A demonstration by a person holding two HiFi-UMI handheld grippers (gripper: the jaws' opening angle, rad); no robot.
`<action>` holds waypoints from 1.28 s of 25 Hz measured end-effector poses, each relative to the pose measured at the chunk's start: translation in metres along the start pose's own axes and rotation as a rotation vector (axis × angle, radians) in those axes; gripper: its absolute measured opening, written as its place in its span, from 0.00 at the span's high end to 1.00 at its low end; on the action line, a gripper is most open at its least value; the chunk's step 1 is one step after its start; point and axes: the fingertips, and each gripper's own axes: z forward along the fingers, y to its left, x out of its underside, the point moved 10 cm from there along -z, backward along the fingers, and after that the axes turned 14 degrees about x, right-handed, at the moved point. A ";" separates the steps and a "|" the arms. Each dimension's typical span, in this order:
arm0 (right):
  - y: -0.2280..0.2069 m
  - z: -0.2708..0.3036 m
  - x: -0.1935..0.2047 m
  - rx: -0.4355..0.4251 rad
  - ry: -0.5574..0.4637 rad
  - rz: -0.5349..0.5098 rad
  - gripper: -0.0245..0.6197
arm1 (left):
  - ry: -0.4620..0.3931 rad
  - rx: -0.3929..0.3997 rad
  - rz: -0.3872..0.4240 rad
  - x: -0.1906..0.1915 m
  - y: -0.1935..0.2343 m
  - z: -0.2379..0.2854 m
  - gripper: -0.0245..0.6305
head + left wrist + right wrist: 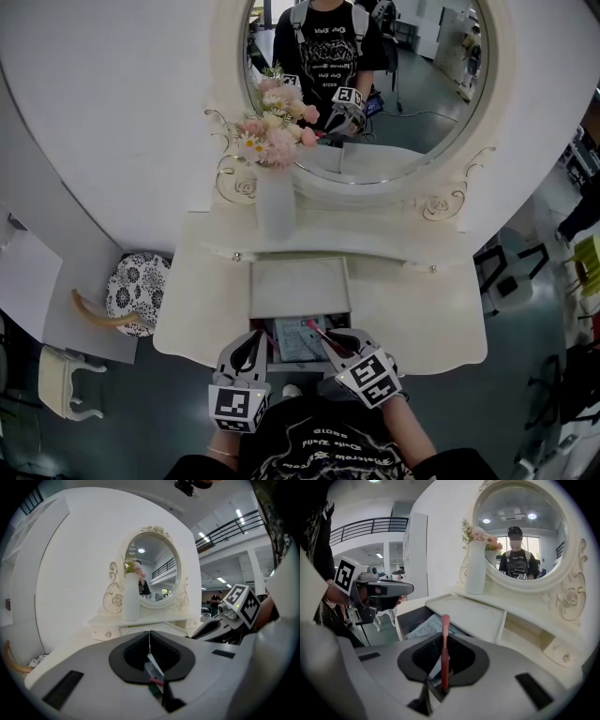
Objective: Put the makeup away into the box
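While jaws clamp it | makeup stick (445,620): slim, pink-red, perhaps brush

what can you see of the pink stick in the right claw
The pink stick is slim and straight, pinkish red, smooth like plastic, with a rounded, paler far end. It is clamped in the right claw, between its black pads, lying along the jaws and poking out past their tips. It hangs over the open drawer of the white dressing table, seemingly touching only the claw.
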 end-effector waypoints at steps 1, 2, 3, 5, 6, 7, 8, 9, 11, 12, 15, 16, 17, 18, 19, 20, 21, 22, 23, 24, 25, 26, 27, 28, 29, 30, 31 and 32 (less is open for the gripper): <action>0.001 0.001 0.001 -0.003 0.005 -0.003 0.88 | 0.000 -0.001 0.000 0.000 0.000 0.000 0.94; 0.002 0.002 0.002 -0.008 0.012 -0.007 0.88 | 0.000 -0.001 0.001 0.000 0.000 -0.001 0.94; 0.003 0.003 0.003 -0.013 0.020 -0.014 0.88 | 0.001 -0.001 0.001 0.000 0.000 -0.001 0.94; 0.005 0.004 0.005 -0.016 0.032 -0.029 0.88 | 0.004 -0.001 0.000 0.001 0.001 -0.003 0.94; 0.006 0.004 0.006 -0.015 0.034 -0.034 0.88 | 0.006 -0.003 0.000 0.002 0.001 -0.003 0.94; 0.006 0.005 0.007 -0.012 0.034 -0.036 0.88 | 0.007 -0.006 -0.001 0.002 0.002 -0.004 0.94; 0.006 0.006 0.007 -0.009 0.032 -0.036 0.88 | 0.008 -0.010 -0.001 0.003 0.002 -0.005 0.94; 0.006 0.006 0.006 -0.006 0.030 -0.035 0.88 | 0.009 -0.013 -0.002 0.004 0.003 -0.006 0.94; 0.006 0.008 0.005 -0.003 0.024 -0.031 0.88 | 0.015 -0.013 -0.006 0.004 0.003 -0.007 0.94; 0.007 0.009 0.004 -0.001 0.022 -0.029 0.88 | 0.019 -0.008 -0.008 0.005 0.003 -0.007 0.94; 0.006 0.012 0.003 0.007 0.029 -0.031 0.88 | 0.034 0.012 -0.011 0.007 0.003 -0.006 0.94; 0.006 0.013 0.003 0.009 0.034 -0.033 0.88 | 0.038 0.013 -0.012 0.008 0.003 -0.006 0.94; 0.007 0.014 0.003 0.010 0.042 -0.037 0.88 | 0.041 0.012 -0.013 0.008 0.003 -0.006 0.94; 0.008 0.015 0.003 0.011 0.051 -0.045 0.88 | 0.042 0.012 -0.014 0.009 0.003 -0.005 0.94; 0.008 0.015 0.002 0.010 0.060 -0.060 0.88 | 0.043 0.013 -0.014 0.009 0.003 -0.004 0.94; 0.009 0.016 0.002 0.009 0.068 -0.081 0.88 | 0.042 0.015 -0.013 0.008 0.003 -0.003 0.94; 0.010 0.016 0.001 0.008 0.074 -0.102 0.88 | 0.041 0.016 -0.012 0.008 0.003 -0.002 0.94; 0.010 0.016 0.000 0.006 0.078 -0.121 0.88 | 0.040 0.018 -0.013 0.007 0.003 -0.002 0.94; 0.011 0.016 -0.001 0.005 0.083 -0.135 0.88 | 0.040 0.020 -0.015 0.007 0.003 -0.001 0.94; 0.013 0.016 -0.002 0.005 0.089 -0.148 0.88 | 0.040 0.023 -0.017 0.007 0.002 -0.001 0.94; 0.014 0.017 -0.002 0.007 0.097 -0.159 0.88 | 0.040 0.026 -0.018 0.007 0.002 0.000 0.94; 0.015 0.017 -0.002 0.009 0.105 -0.168 0.88 | 0.041 0.028 -0.020 0.008 0.001 0.000 0.94; 0.015 0.018 -0.002 0.009 0.112 -0.171 0.88 | 0.043 0.030 -0.021 0.009 0.001 0.001 0.94; 0.014 0.019 -0.002 0.009 0.118 -0.168 0.88 | 0.045 0.031 -0.022 0.009 0.000 0.002 0.94; 0.013 0.020 -0.003 0.008 0.124 -0.159 0.88 | 0.047 0.032 -0.022 0.010 0.000 0.002 0.94; 0.012 0.021 -0.003 0.007 0.136 -0.145 0.88 | 0.051 0.032 -0.023 0.010 -0.001 0.002 0.94; 0.011 0.022 -0.004 0.007 0.156 -0.133 0.88 | 0.054 0.032 -0.023 0.010 -0.001 0.002 0.94; 0.010 0.024 -0.005 0.005 0.183 -0.123 0.88 | 0.056 0.033 -0.024 0.010 -0.001 0.001 0.94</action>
